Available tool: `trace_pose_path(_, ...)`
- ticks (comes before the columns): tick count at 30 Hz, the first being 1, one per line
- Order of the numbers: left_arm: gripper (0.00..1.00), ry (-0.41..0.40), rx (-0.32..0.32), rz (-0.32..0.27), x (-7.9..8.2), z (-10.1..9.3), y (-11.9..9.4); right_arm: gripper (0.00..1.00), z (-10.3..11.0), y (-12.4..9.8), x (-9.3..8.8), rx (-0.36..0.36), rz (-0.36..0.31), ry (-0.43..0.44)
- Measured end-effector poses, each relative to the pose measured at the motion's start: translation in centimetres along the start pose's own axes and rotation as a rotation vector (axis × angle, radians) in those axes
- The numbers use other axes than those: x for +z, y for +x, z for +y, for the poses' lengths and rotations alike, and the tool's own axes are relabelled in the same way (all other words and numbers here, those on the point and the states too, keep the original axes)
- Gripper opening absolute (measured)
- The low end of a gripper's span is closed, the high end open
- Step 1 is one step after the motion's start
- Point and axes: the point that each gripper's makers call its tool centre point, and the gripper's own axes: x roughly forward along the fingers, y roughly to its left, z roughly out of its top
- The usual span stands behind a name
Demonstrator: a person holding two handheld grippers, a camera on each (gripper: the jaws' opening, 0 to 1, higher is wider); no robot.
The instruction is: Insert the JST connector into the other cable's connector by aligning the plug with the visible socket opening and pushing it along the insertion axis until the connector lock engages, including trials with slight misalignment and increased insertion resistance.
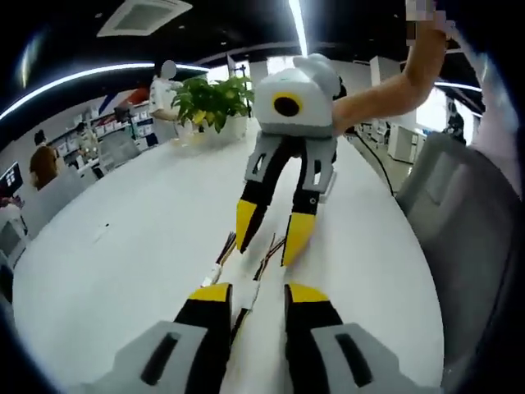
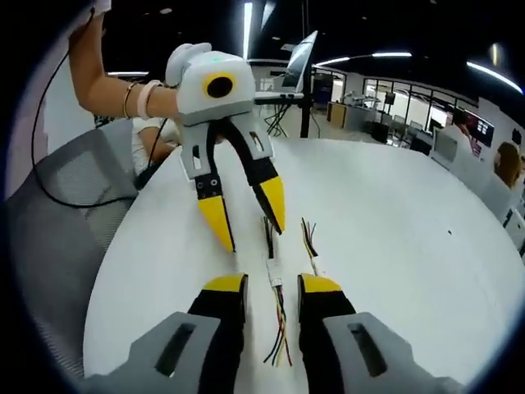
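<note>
Left gripper (image 1: 254, 297): in my left gripper view I see its jaws parted with nothing between the pads; one cable lies on the table in the gap.
Mated cable (image 2: 275, 283): in my right gripper view it runs between the right gripper's jaws, its white connector just ahead of the tips, coloured wires trailing back toward me.
Second cable (image 2: 311, 246): it lies just right of the first, ahead of the right jaw tip, loose on the table, with its wire ends fanned out away from me.
Right gripper (image 2: 273, 289): jaws apart, holding nothing, tips low over the table.
Facing grippers: each sits across from the other, tips pointed down near the cables, neither touching them as far as I can tell.
Table (image 2: 394, 213): white, carrying both cables.
Plant (image 1: 212, 100): beyond the right gripper in my left gripper view, at the table's far end.
</note>
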Motion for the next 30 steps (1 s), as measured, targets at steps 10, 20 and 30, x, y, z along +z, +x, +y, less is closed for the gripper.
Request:
trace_pose_path(10,0.35,-0.115,0.142,-0.066,1.8,0.1,-3.0,0.31,1.7,-3.1,2.4,-0.094,-0.059,0.070)
trace_pose_path(20,0.53,-0.211,0.225,-0.127,3.3,-0.8,-5.7,0.47,3.4,-5.2,3.9,-0.160,-0.119,0.150)
trace_pose_path(30,0.67,-0.265,0.310,-0.136,3.3,-2.2,-8.2,0.64,3.9,-7.7,4.3,-0.280,-0.153,0.281)
